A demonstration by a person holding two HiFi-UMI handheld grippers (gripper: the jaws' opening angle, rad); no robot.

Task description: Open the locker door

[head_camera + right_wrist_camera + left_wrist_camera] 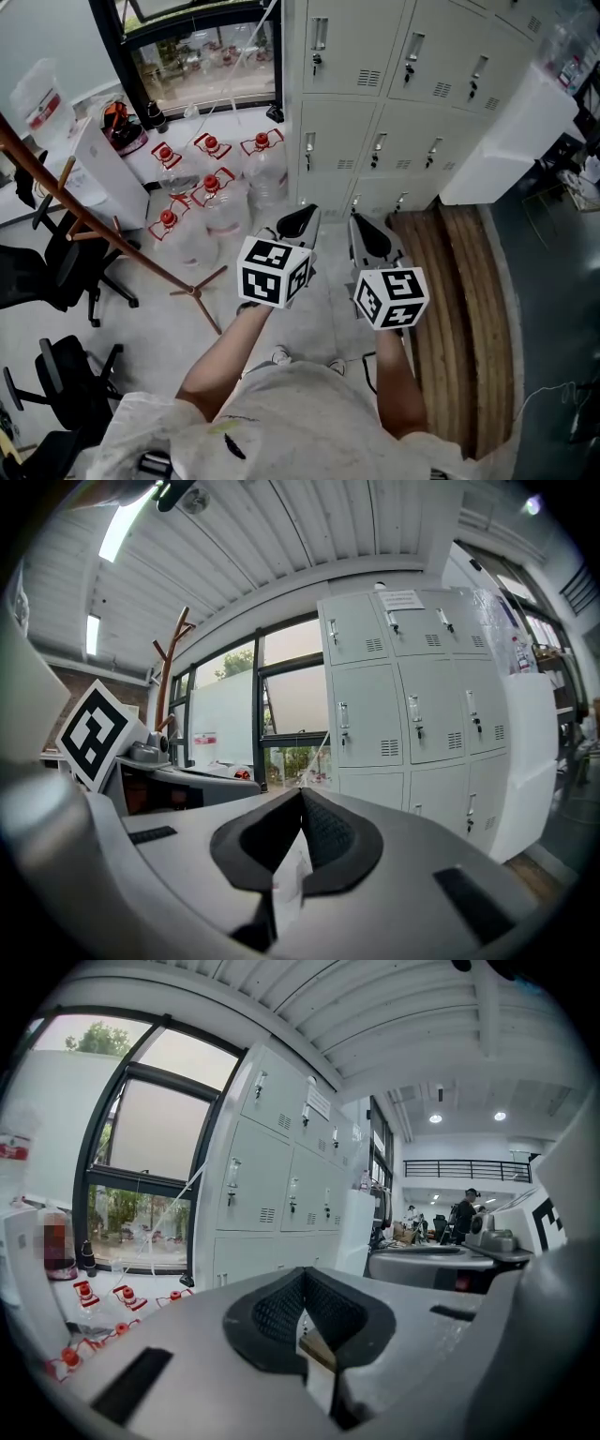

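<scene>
Head view: left gripper (300, 217) and right gripper (364, 230) both carry jaws pressed together, empty; locker door (339, 141) stands ahead of them, well apart, so arriving unopened risks bumping its handle (308, 150) instead of catching it.

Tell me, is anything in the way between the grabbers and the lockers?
Nothing visible is. The left gripper and the right gripper both point at the closed lockers with only open space between. The water jugs stand off to the left, and the white box sits at the lockers' right end.
</scene>
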